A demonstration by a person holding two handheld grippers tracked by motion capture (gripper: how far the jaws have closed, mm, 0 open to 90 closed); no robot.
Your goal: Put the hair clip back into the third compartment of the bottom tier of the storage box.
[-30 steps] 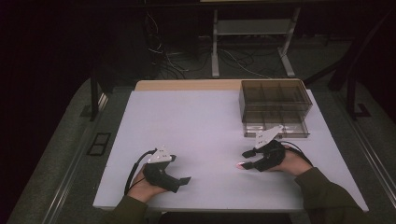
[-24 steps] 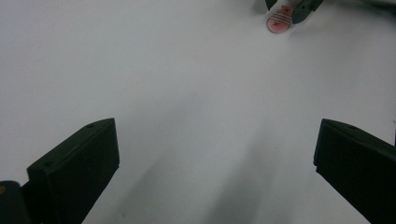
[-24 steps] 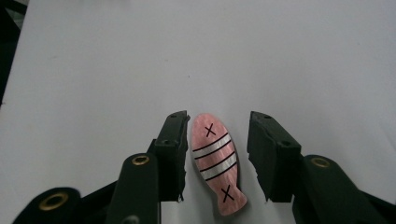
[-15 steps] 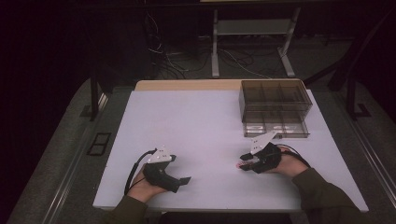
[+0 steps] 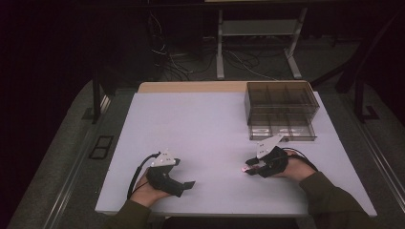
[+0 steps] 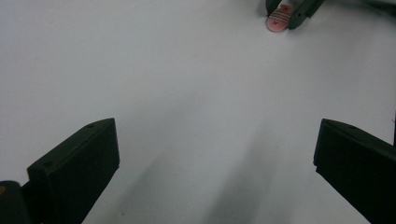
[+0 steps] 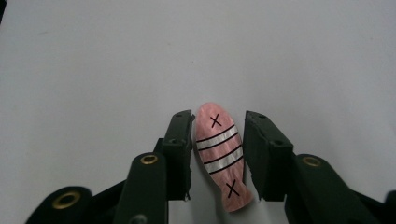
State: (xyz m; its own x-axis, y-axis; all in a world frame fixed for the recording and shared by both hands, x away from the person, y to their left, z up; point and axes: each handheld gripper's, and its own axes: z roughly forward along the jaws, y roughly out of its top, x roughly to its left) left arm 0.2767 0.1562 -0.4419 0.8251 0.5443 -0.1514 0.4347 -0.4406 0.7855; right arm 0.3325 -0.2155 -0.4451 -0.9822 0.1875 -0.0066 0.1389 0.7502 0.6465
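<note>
Smooth white table (image 5: 215, 124), glossy pink striped oval piece (image 7: 219, 156)

Between the matt black plastic jaws of the right tool (image 7: 218, 156), a pink fish-shaped piece (image 7: 221, 156) is gleaming with a pearly gloss. The white desk (image 7: 93, 70) beneath is looking smooth and matt; brass-coloured rivets (image 7: 149, 159) are shining.

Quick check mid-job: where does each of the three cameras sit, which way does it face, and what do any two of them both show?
High view: above the person's side, looking forward and down on the white table; forearms, hands, left gripper, right gripper, clear organizer box.
Left gripper view: rides the left gripper, looks along its wide-apart jaws across the table.
Right gripper view: rides the right gripper, jaws flanking the pink fish-shaped piece.
Shared: left gripper view also shows that piece and the right gripper's tips.
</note>
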